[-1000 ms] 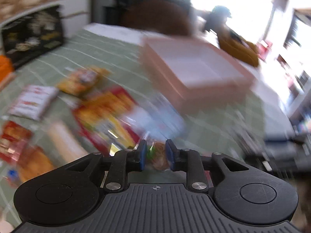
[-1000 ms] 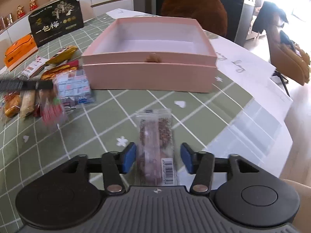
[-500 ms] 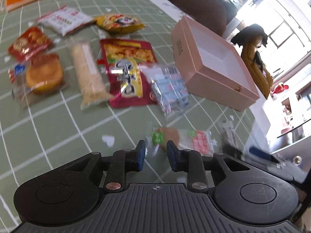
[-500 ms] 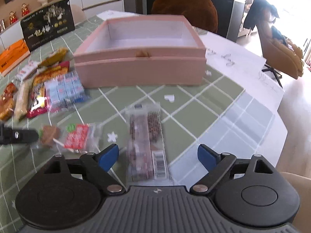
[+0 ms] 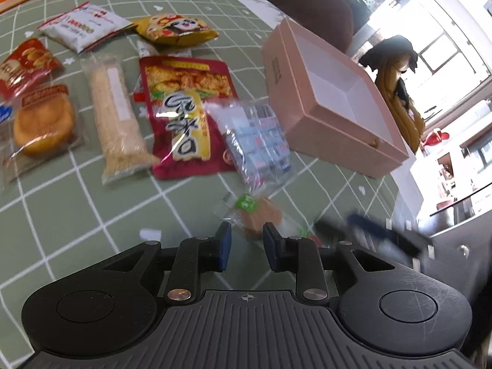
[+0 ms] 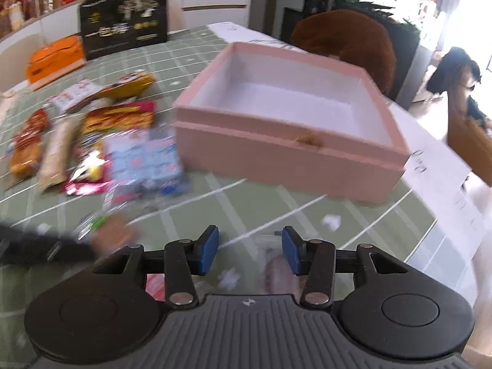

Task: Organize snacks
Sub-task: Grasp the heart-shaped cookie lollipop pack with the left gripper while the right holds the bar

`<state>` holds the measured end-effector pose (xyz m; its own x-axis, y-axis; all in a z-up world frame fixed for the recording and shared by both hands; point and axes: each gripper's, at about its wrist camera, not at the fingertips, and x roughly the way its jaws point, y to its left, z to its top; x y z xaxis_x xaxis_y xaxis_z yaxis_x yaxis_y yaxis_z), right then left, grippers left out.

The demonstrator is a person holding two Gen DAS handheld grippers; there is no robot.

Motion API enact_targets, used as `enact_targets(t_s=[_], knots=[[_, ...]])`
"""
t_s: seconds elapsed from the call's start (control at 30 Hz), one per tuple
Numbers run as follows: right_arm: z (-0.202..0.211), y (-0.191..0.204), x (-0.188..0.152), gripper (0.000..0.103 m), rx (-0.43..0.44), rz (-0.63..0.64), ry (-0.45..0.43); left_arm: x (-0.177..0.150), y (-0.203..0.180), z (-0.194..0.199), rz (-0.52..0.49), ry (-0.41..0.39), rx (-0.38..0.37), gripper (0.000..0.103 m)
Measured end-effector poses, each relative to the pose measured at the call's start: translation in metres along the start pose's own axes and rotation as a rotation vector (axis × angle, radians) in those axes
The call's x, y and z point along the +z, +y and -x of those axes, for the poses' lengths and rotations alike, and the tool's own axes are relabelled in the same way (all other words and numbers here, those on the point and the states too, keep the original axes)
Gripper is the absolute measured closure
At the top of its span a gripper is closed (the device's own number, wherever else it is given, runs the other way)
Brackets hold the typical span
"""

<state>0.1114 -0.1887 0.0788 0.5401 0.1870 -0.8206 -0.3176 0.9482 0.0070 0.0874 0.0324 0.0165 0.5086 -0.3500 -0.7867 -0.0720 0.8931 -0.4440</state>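
Observation:
A small clear packet with a brown cookie and a green label (image 5: 258,215) lies on the green checked cloth. My left gripper (image 5: 246,246) has its jaws narrow on the packet's near end. The same packet is a blur (image 6: 113,233) in the right wrist view. My right gripper (image 6: 249,253) is closing over a dark cereal bar in clear wrap (image 6: 276,273). The bar sits by the right finger, and the pads do not press it. The pink box (image 6: 276,160), white and empty inside, stands just beyond; its side wall (image 5: 307,123) also shows in the left wrist view.
Left of the box lie a red bag (image 5: 184,117), a long pale bar (image 5: 117,117), a clear bag of small blue packs (image 5: 258,141), a round cake (image 5: 43,120) and a yellow bag (image 5: 175,30). An orange box (image 6: 55,61) and a black box (image 6: 123,30) stand at the back. White papers (image 6: 439,166) cover the table's right edge.
The left gripper swung round and brought the cookie packet down onto the cloth. The right gripper's jaws spread wide, then narrowed, and it shifted so the bar now sits by its right finger.

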Motion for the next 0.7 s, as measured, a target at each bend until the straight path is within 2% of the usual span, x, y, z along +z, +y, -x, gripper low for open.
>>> enact_targets(t_s=[0.2, 0.27, 0.4, 0.47, 0.57, 0.7], knots=[[0.032, 0.023, -0.034, 0.057, 0.081, 0.027, 0.009, 0.001, -0.024, -0.008, -0.135, -0.010, 0.071, 0.073], [0.038, 0.025, -0.039, 0.056, 0.083, 0.022, 0.009, 0.000, -0.037, -0.013, -0.202, -0.014, 0.115, 0.067], [0.045, 0.019, -0.044, 0.046, 0.038, 0.002, 0.002, -0.001, -0.062, -0.022, -0.328, -0.030, 0.188, 0.063], [0.049, 0.012, -0.046, 0.035, -0.009, -0.007, -0.009, -0.002, -0.067, -0.025, -0.358, -0.034, 0.201, 0.063], [0.052, -0.005, -0.051, 0.030, -0.031, -0.043, -0.013, -0.003, -0.075, -0.028, -0.401, -0.043, 0.212, 0.063], [0.050, -0.025, -0.059, 0.028, -0.058, -0.098, 0.011, -0.012, -0.082, -0.029, -0.494, -0.070, 0.223, 0.063]])
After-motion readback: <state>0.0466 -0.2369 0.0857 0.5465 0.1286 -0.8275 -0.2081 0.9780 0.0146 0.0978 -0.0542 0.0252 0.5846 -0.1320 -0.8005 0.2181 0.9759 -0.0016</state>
